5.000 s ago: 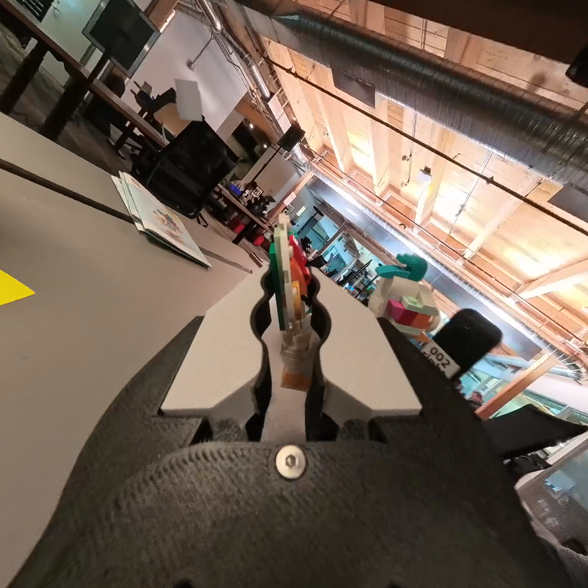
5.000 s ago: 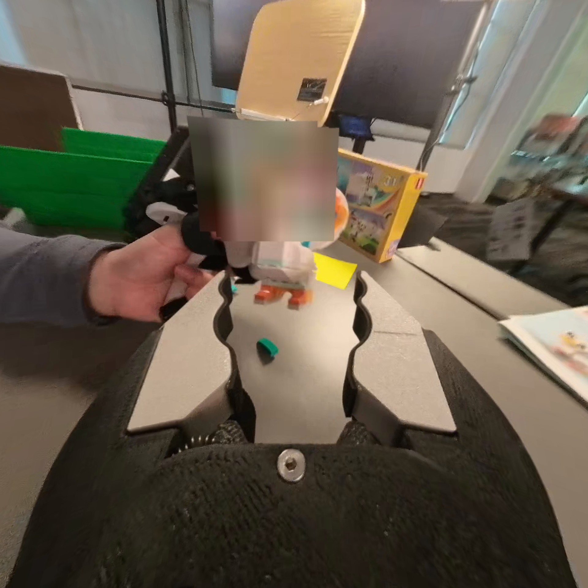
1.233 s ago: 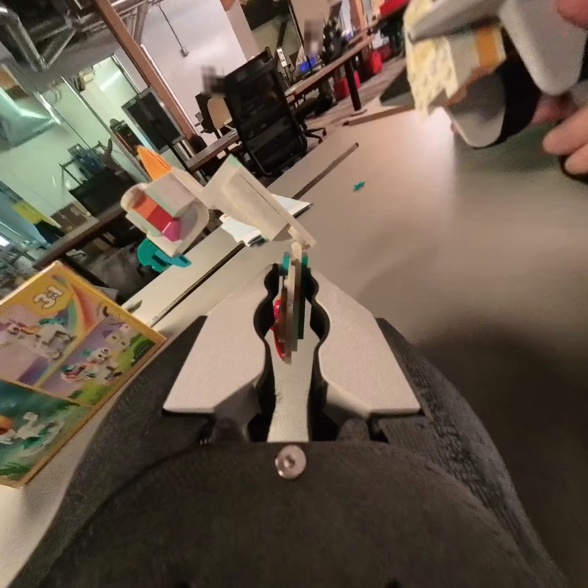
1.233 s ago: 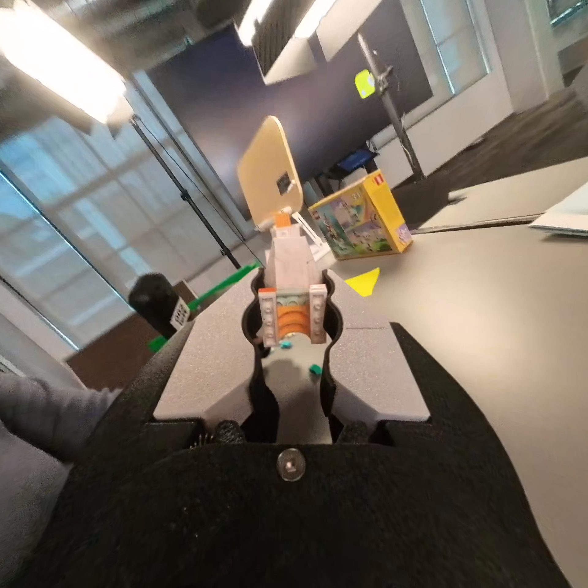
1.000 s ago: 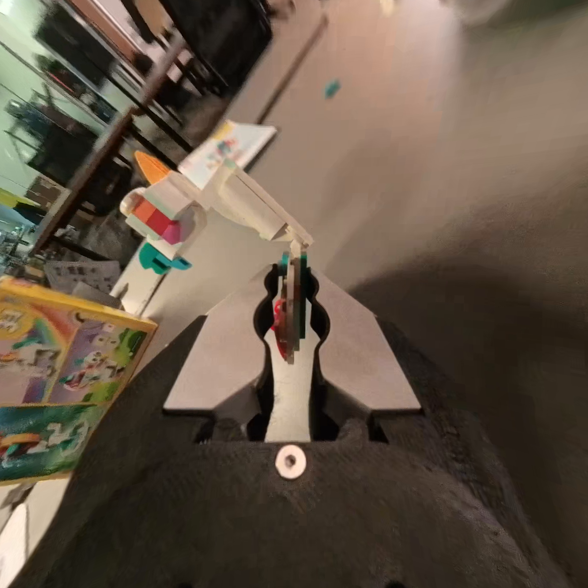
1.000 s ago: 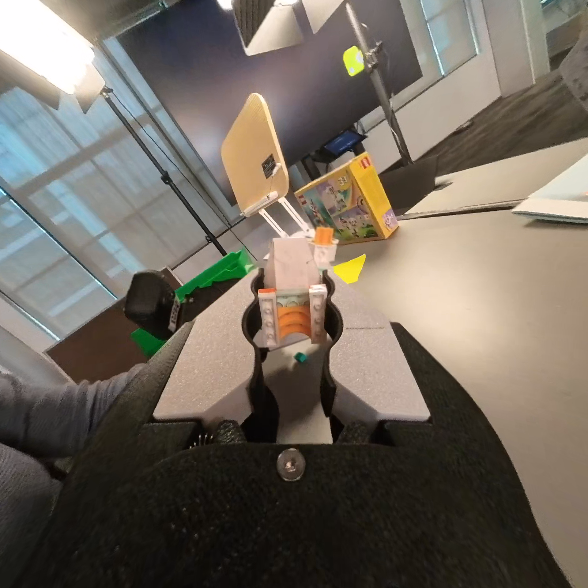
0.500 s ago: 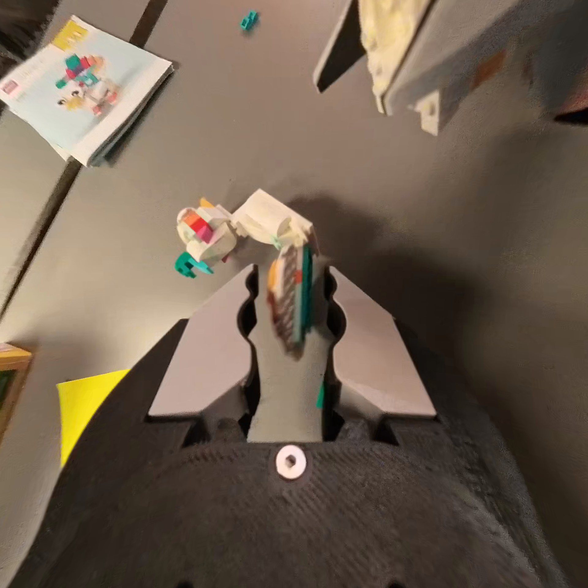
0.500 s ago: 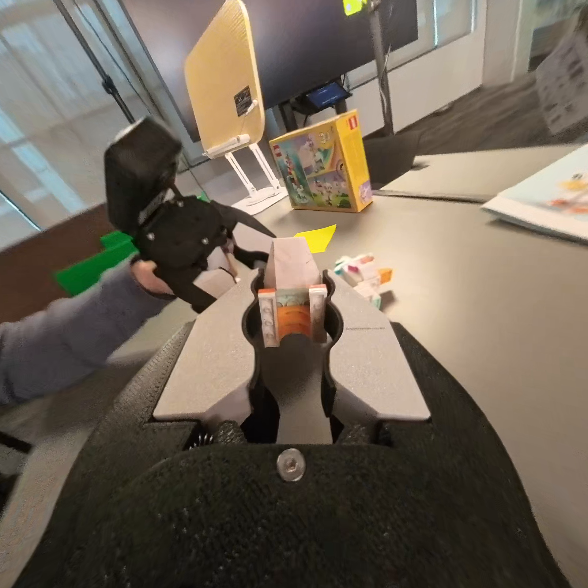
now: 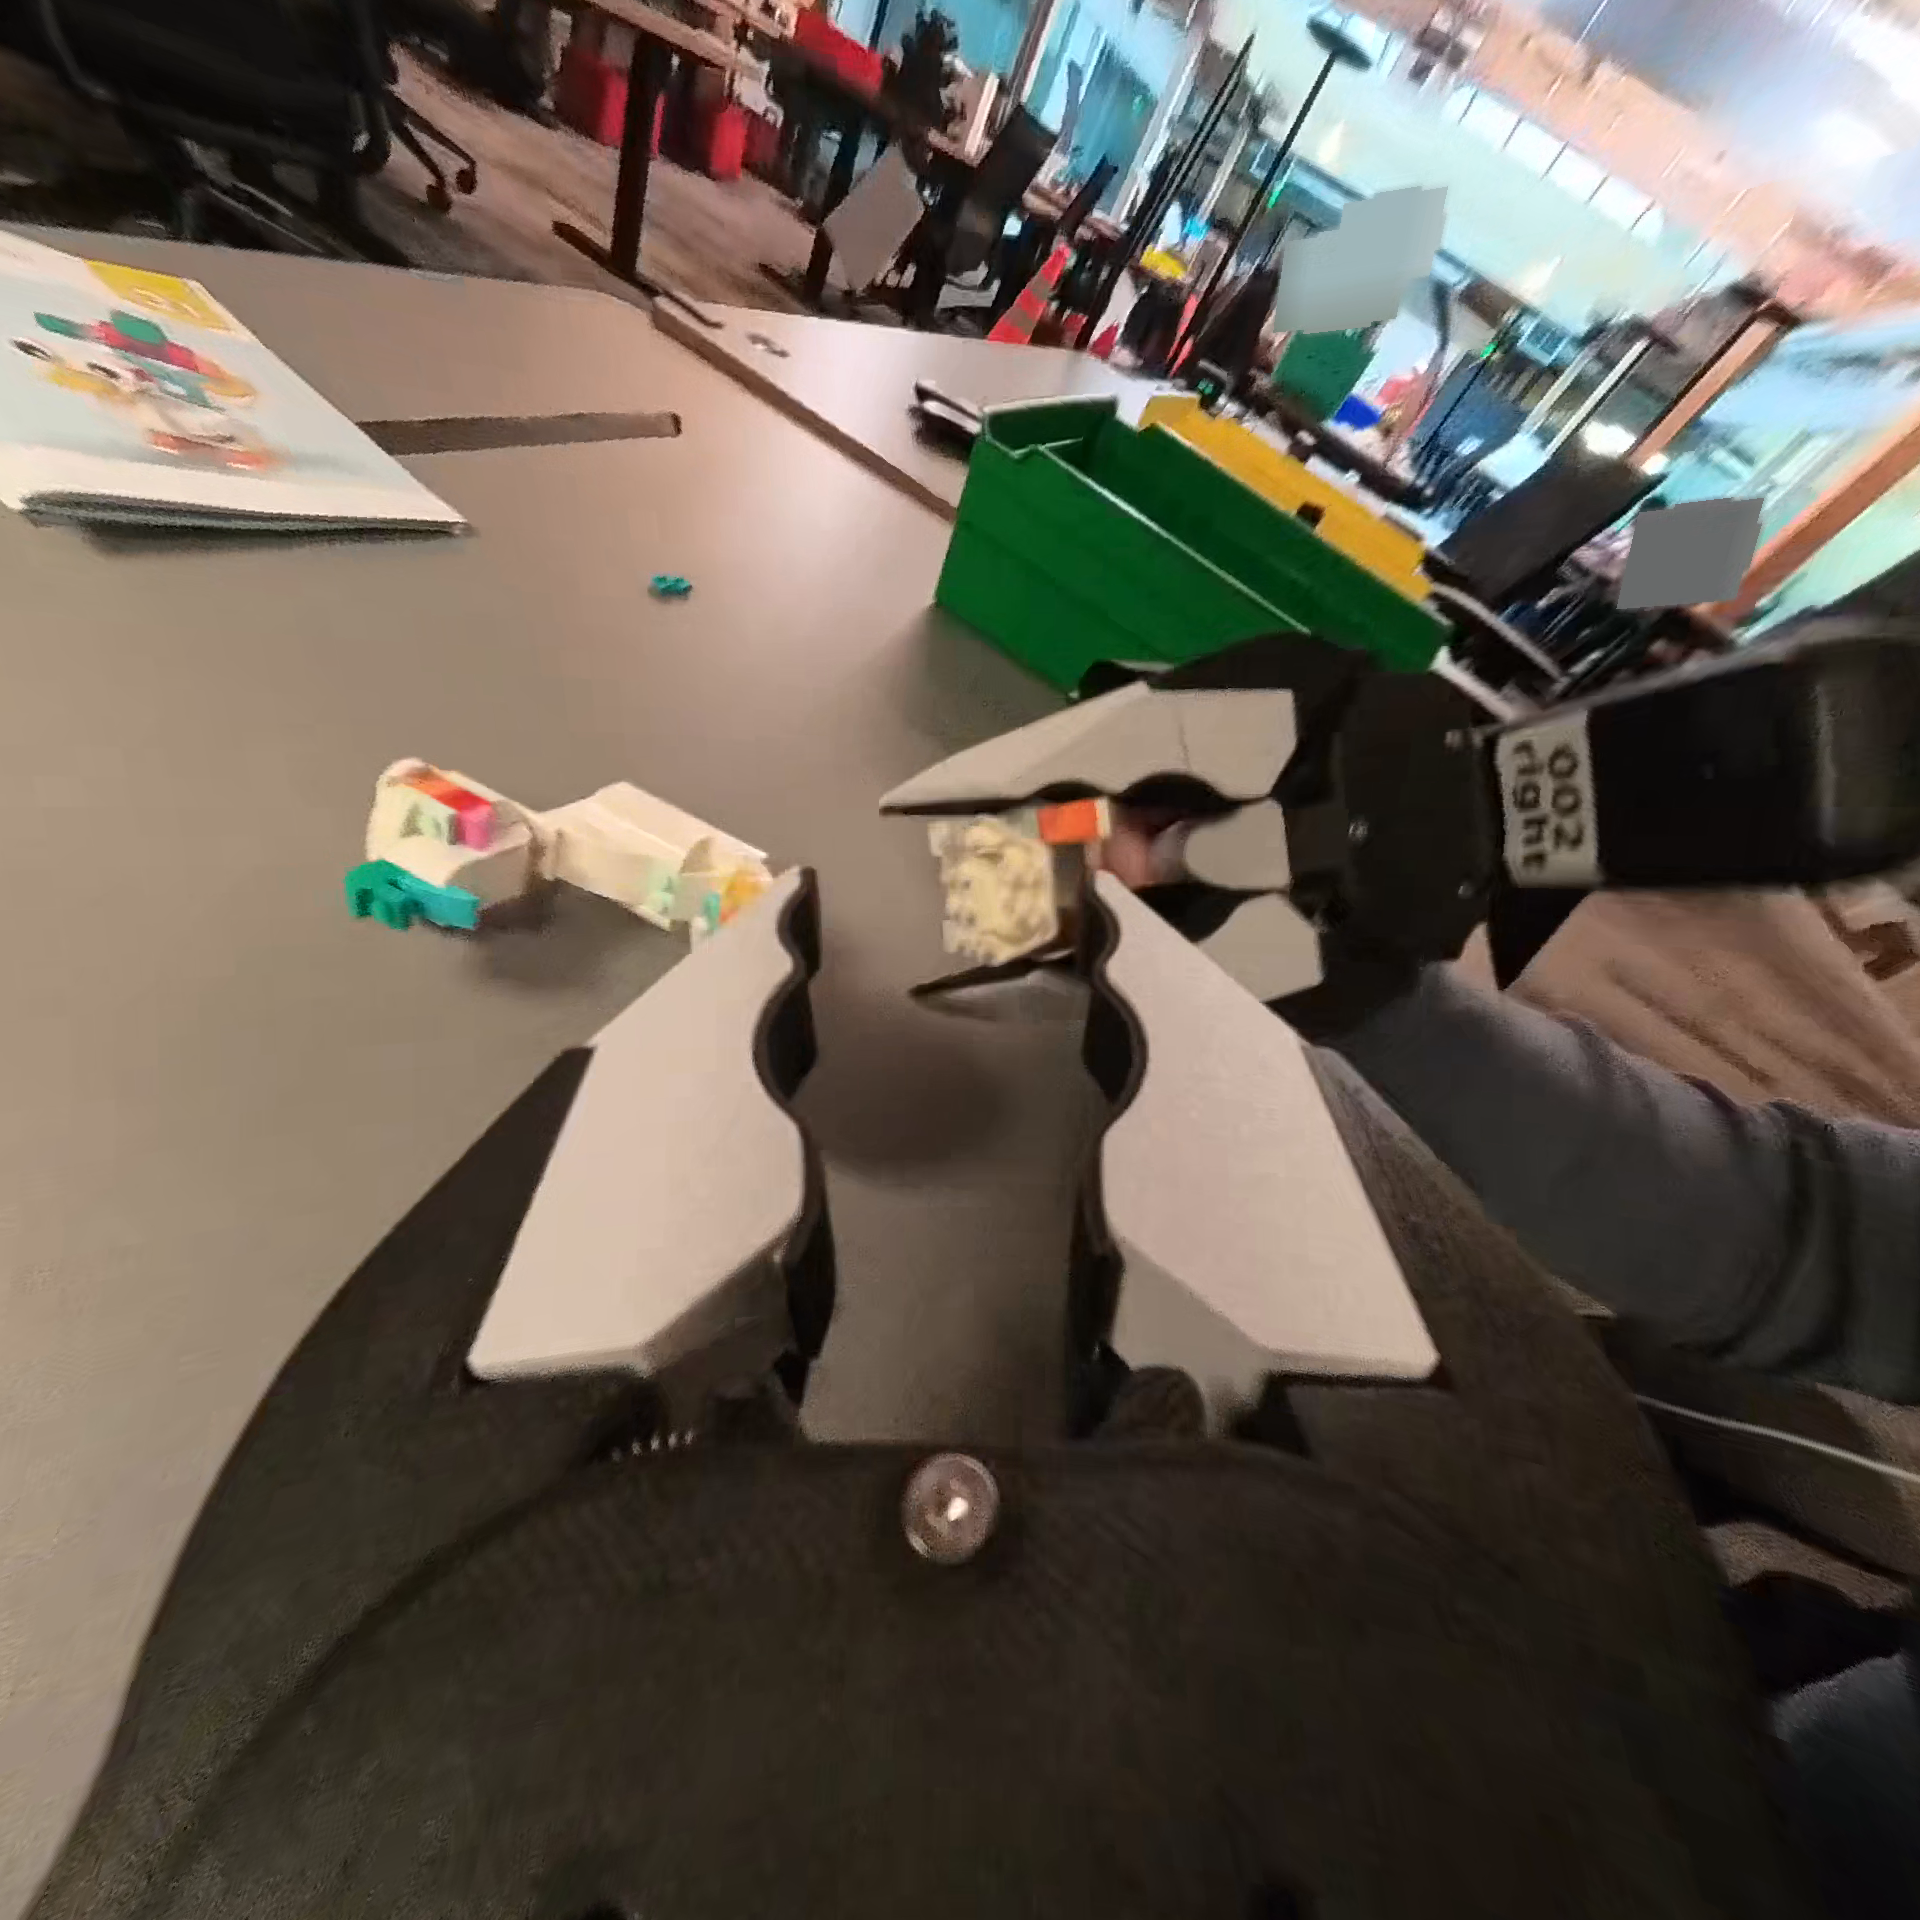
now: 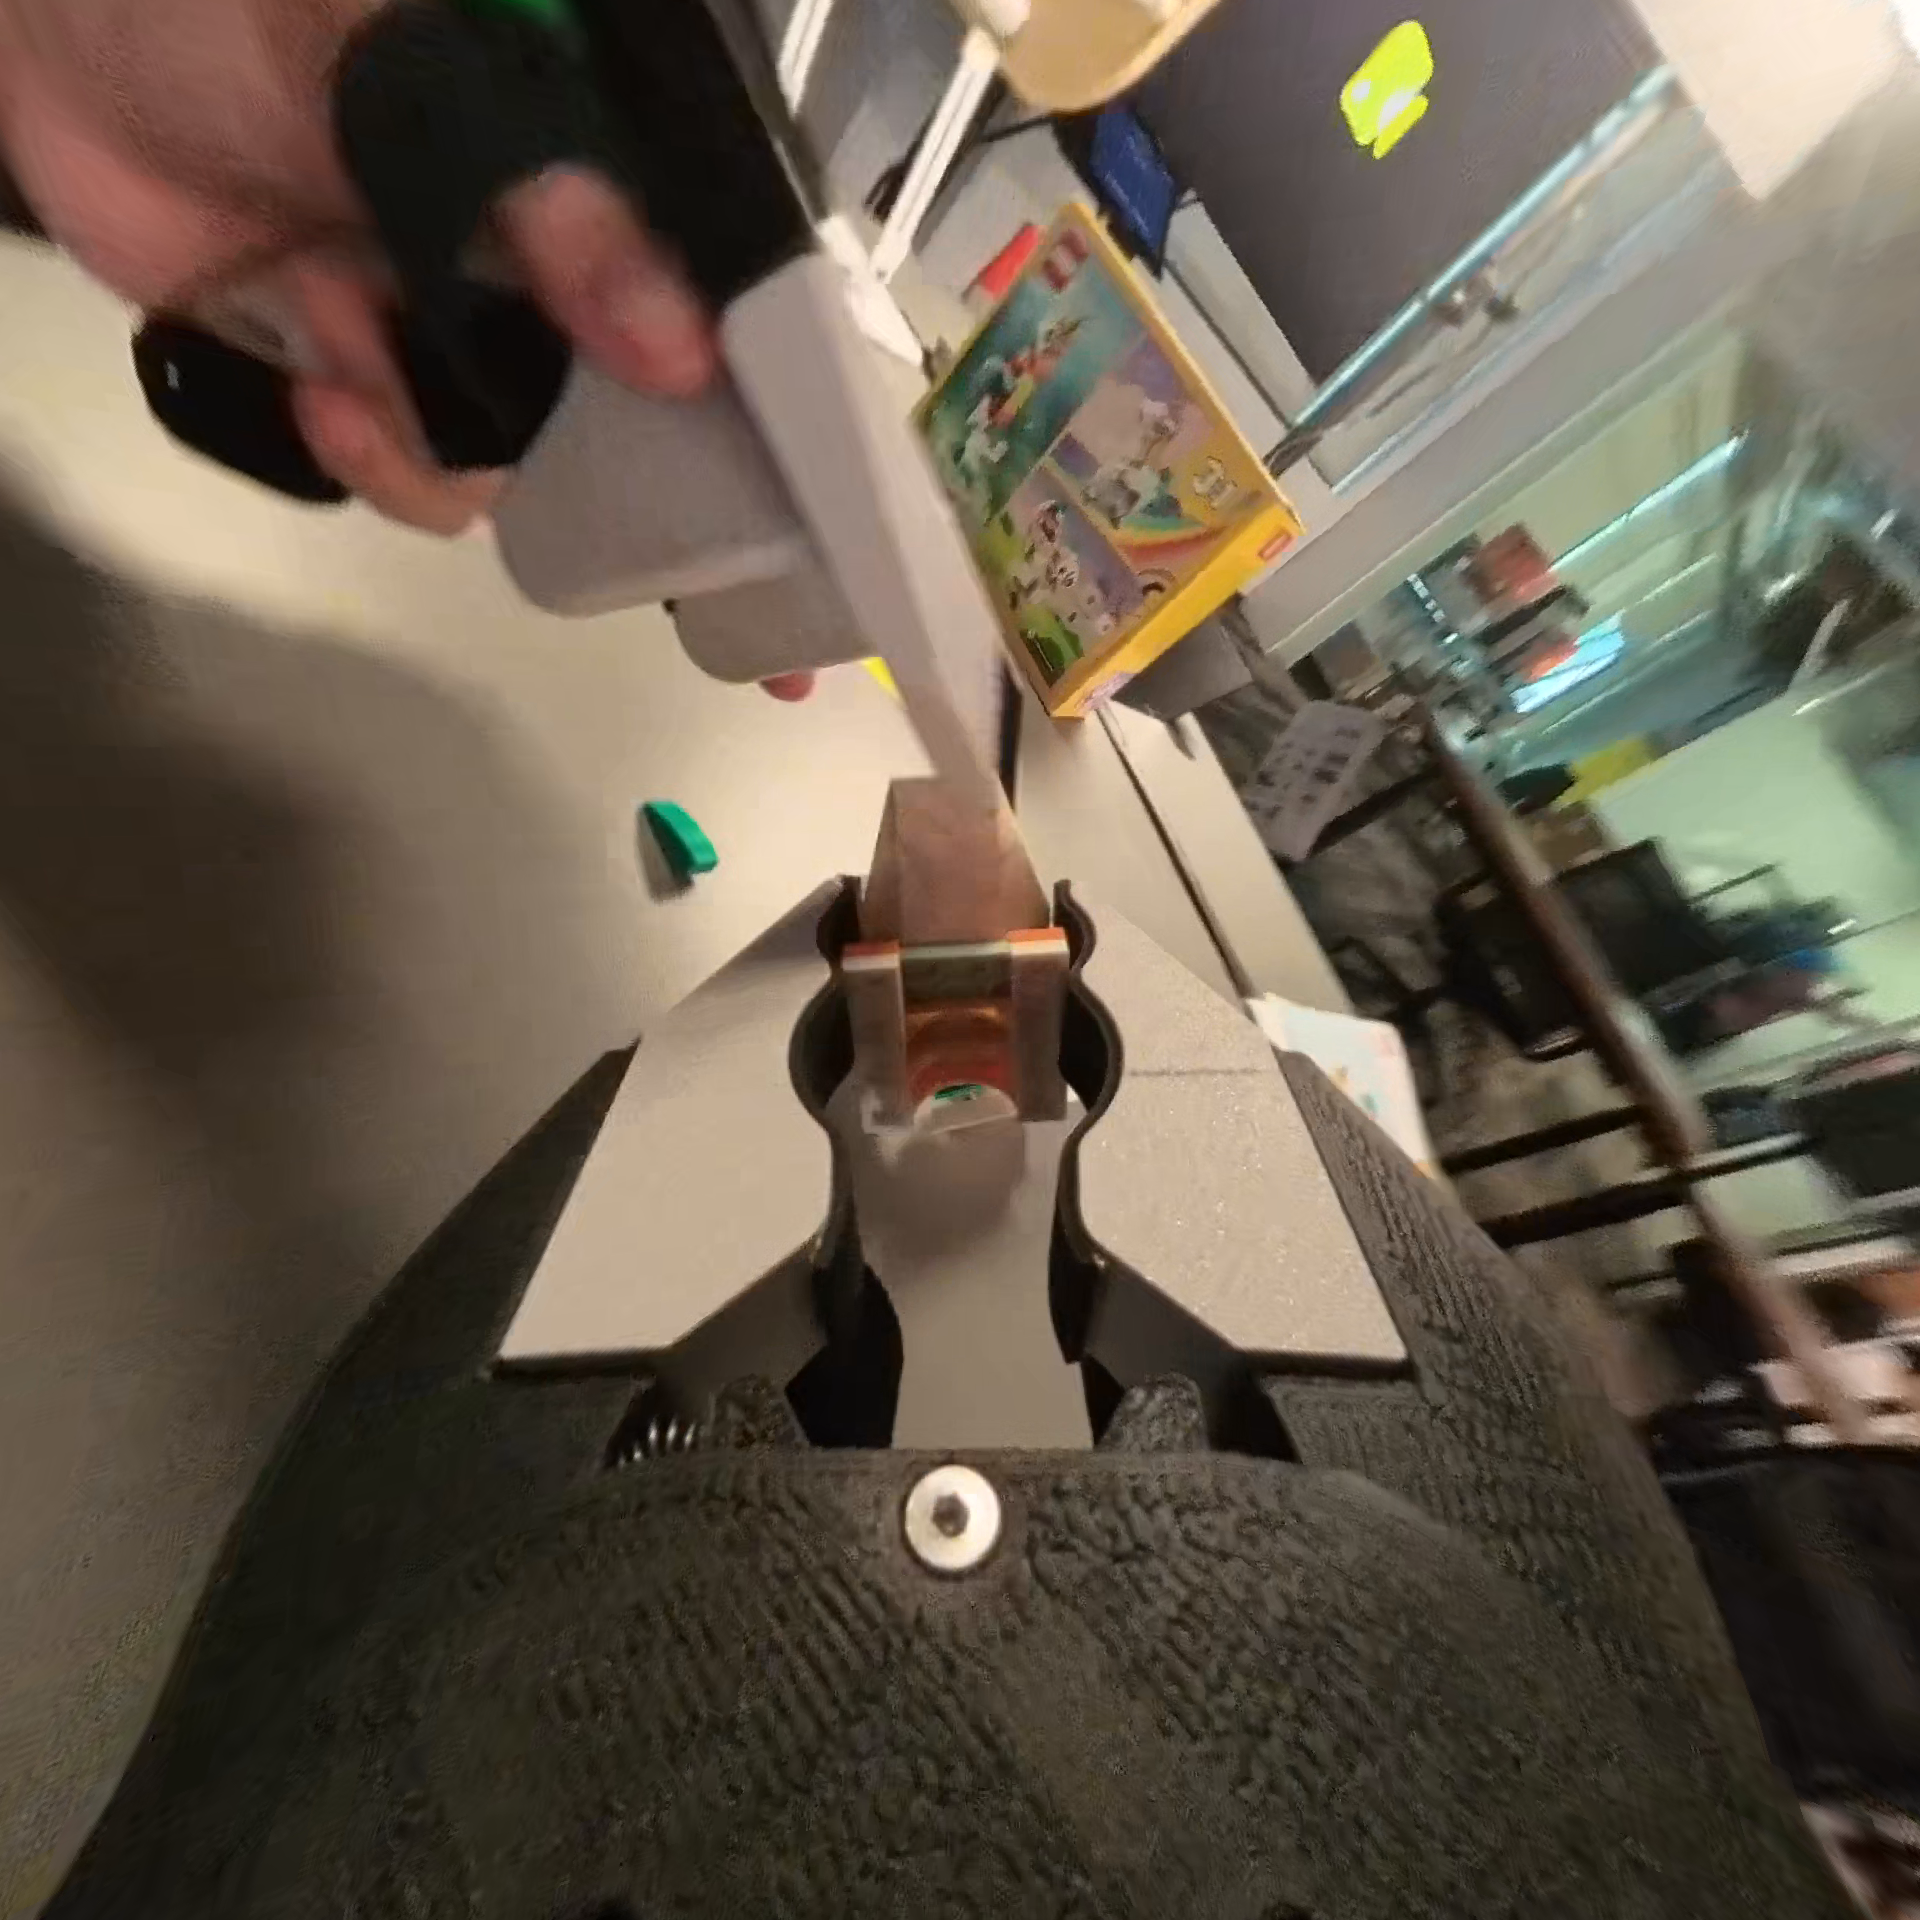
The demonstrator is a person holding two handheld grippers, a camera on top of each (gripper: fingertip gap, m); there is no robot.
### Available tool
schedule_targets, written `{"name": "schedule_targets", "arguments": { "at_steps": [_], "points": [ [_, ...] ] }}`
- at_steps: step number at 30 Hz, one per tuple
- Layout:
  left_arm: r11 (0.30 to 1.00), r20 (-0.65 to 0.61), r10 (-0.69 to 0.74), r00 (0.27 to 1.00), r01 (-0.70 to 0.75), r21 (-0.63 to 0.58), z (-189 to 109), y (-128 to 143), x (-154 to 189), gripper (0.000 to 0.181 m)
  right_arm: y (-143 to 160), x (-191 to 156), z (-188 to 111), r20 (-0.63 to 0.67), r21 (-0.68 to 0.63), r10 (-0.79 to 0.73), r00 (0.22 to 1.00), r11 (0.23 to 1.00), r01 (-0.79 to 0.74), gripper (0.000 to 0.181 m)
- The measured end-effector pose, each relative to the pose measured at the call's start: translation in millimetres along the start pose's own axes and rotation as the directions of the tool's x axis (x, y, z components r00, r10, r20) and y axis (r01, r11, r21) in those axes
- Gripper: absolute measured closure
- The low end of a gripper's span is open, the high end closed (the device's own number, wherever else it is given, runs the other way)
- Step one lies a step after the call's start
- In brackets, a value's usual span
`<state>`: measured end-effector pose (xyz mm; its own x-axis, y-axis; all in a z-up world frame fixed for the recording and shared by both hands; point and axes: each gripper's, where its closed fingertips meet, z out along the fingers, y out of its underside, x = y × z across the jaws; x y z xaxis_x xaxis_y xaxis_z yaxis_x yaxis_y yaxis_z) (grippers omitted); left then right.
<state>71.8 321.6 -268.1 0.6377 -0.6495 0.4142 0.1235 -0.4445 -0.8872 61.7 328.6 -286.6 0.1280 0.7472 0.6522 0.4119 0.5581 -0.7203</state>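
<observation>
Left wrist view: the left tongs (image 9: 945,935) stand released with nothing between them, low over the grey worktop (image 9: 208,1091). Just beyond their left tip a white brick figure (image 9: 561,847) lies on its side, a teal piece at one end. The right tongs (image 9: 997,883) hang close ahead, clenched on a small white and orange brick block (image 9: 1003,883). A booklet (image 9: 177,416), a loose teal brick (image 9: 670,587) and a green bin (image 9: 1143,561) sit farther off.

Right wrist view: the right tongs (image 10: 956,935) grip the brick block (image 10: 956,1023) squarely by its sides. The left tongs (image 10: 935,707) reach in from above, very near. A teal piece (image 10: 681,831) lies on the worktop (image 10: 208,935), a yellow box (image 10: 1101,520) beyond.

To my eye, the block's grip looks sound; I would keep it steady and level, and bring the empty tongs in slowly.
</observation>
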Motion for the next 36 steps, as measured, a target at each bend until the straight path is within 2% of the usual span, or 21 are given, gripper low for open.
{"name": "schedule_targets", "arguments": {
  "at_steps": [4,8,9,12,15,17,18,20,22,27,30,33,36],
  "points": [
    [0.997,-0.003,0.047,0.999,-0.047,-0.055,1.7,12.7,2.3,0.154,0.0,-12.8,6.7,-0.025,-0.056,-0.228,0.973,0.972,0.226,0.147],
    [0.99,-0.003,0.094,0.996,-0.094,-0.11,6.2,24.8,5.0,0.166,0.7,-15.0,8.5,-0.04,-0.085,-0.309,0.95,0.949,0.305,0.147],
    [0.988,-0.006,0.101,0.995,-0.101,-0.116,6.4,25.4,5.9,0.173,1.4,-14.8,8.6,-0.043,-0.091,-0.324,0.945,0.943,0.319,0.146],
    [0.981,0.01,0.137,0.991,-0.134,-0.142,5.1,27.0,5.1,0.175,0.5,-16.1,8.4,-0.038,-0.083,-0.307,0.951,0.949,0.303,0.145],
    [0.96,0.164,0.278,0.947,-0.267,-0.085,-1.8,13.0,-10.8,0.176,-8.7,-6.4,0.9,-0.036,-0.014,-0.133,0.991,0.991,0.132,0.123],
    [0.942,0.256,0.325,0.91,-0.337,0.001,-9.0,-4.0,-15.2,0.176,-16.1,7.1,-4.0,-0.037,0.062,0.092,0.995,0.994,-0.089,0.122],
    [0.928,0.295,0.342,0.892,-0.371,0.044,-12.5,-11.9,-15.3,0.176,-22.5,14.5,-6.8,-0.029,0.123,0.225,0.974,0.968,-0.22,0.125],
    [0.889,0.377,0.383,0.844,-0.447,0.098,-18.5,-22.7,-15.7,0.176,-27.4,32.6,-11.3,-0.027,0.211,0.474,0.88,0.864,-0.458,0.14],
    [0.85,0.436,0.416,0.798,-0.512,0.125,-21.3,-28.2,-12.9,0.176,-28.2,38.0,-12.4,0.018,0.247,0.616,0.788,0.761,-0.6,0.143],
    [0.755,0.543,0.496,0.677,-0.645,0.115,-22.9,-34.8,-2.8,0.176,-32.7,32.2,-9.0,0.133,0.247,0.749,0.649,0.609,-0.754,0.149],
    [0.716,0.581,0.547,0.603,-0.697,0.048,-20.8,-32.6,-4.0,0.176,-40.2,28.3,-9.2,0.216,0.244,0.784,0.582,0.534,-0.81,0.149],
    [0.653,0.6,0.611,0.517,-0.757,-0.013,-18.1,-30.3,-2.2,0.175,-38.7,27.0,-8.6,0.257,0.215,0.818,0.515,0.471,-0.855,0.158],
    [0.619,0.608,0.641,0.469,-0.784,-0.048,-16.1,-29.6,-1.7,0.175,-37.0,25.7,-7.9,0.29,0.185,0.834,0.469,0.432,-0.883,0.165]
  ]
}}
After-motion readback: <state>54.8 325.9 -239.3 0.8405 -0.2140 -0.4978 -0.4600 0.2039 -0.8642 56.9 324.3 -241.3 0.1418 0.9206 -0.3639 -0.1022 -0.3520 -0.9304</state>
